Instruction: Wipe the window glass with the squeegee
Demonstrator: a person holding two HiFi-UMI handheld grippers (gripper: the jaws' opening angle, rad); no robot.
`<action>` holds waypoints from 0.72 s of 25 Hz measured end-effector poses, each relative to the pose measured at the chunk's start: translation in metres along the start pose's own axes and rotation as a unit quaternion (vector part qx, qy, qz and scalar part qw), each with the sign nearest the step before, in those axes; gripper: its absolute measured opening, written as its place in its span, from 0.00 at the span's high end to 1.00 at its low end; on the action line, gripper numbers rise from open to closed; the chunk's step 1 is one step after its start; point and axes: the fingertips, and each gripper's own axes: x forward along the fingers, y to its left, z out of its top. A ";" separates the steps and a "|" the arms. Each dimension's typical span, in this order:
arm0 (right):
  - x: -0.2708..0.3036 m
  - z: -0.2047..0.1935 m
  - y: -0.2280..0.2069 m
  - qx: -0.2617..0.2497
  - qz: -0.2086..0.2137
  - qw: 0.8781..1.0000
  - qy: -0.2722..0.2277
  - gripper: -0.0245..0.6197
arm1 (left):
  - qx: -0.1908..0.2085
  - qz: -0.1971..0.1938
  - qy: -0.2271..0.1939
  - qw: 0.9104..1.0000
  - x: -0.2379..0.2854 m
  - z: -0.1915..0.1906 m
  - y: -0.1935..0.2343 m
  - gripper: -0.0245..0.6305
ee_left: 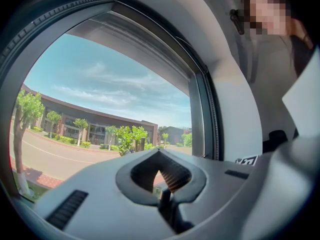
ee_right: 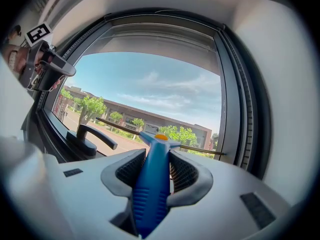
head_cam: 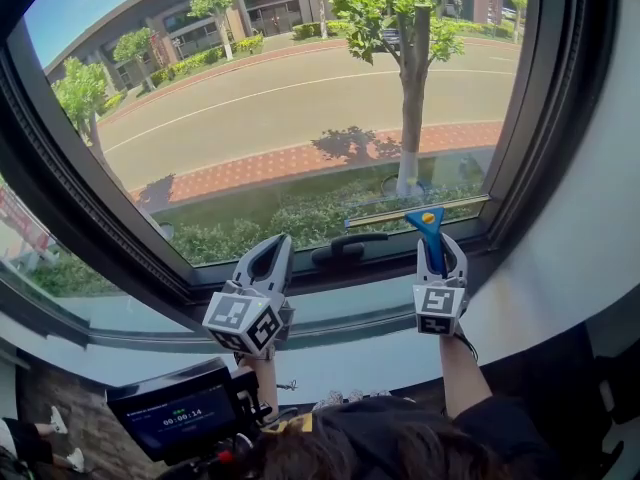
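Jaws of the right gripper clamp the blue handle of the squeegee, its blade at the bottom edge of the window glass, left gripper closed and empty; wiped area indeterminate, strokes probably remain

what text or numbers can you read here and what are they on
"00:00:14": on the screen, lower left of the head view; small, so likely.
Line above it: too small to read.
On the left gripper and right gripper: square marker patterns only, no words.
On the squeegee: no print seen.
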 end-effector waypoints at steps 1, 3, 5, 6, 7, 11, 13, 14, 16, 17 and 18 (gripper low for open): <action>0.000 -0.001 0.001 0.002 0.000 1.000 0.001 0.74 | 0.001 0.000 0.000 1.000 0.000 0.000 0.000 0.96; 0.000 -0.002 0.002 0.004 0.001 1.000 0.003 0.74 | 0.002 0.001 0.001 1.000 -0.001 0.000 0.000 0.96; -0.001 -0.004 0.003 0.006 0.001 1.000 0.006 0.74 | 0.000 0.003 0.002 1.000 -0.001 -0.001 0.001 0.96; -0.001 -0.006 0.004 0.007 0.002 1.000 0.009 0.74 | -0.001 0.002 0.003 1.000 -0.001 -0.002 0.001 0.96; -0.001 -0.009 0.006 0.008 0.003 1.000 0.012 0.74 | 0.000 0.002 0.004 1.000 -0.001 -0.002 0.001 0.96; -0.002 -0.021 0.010 0.012 0.009 0.999 0.031 0.74 | -0.002 0.004 0.005 1.000 -0.001 -0.002 0.001 0.96; -0.003 -0.024 0.011 0.019 0.011 0.999 0.036 0.74 | 0.001 0.004 0.007 1.000 -0.002 -0.002 0.001 0.96; -0.003 -0.025 0.011 0.022 0.011 0.999 0.036 0.74 | 0.002 0.004 0.007 1.000 -0.001 -0.002 0.002 0.96; -0.002 -0.024 0.009 0.023 0.012 0.999 0.034 0.74 | 0.004 0.005 0.008 1.000 0.000 -0.001 0.001 0.96; -0.002 -0.023 0.008 0.024 0.012 0.999 0.034 0.74 | 0.004 0.006 0.009 1.000 0.001 0.000 0.000 0.96; -0.002 -0.023 0.007 0.025 0.012 0.999 0.033 0.74 | 0.003 0.006 0.010 1.000 0.002 0.000 -0.001 0.96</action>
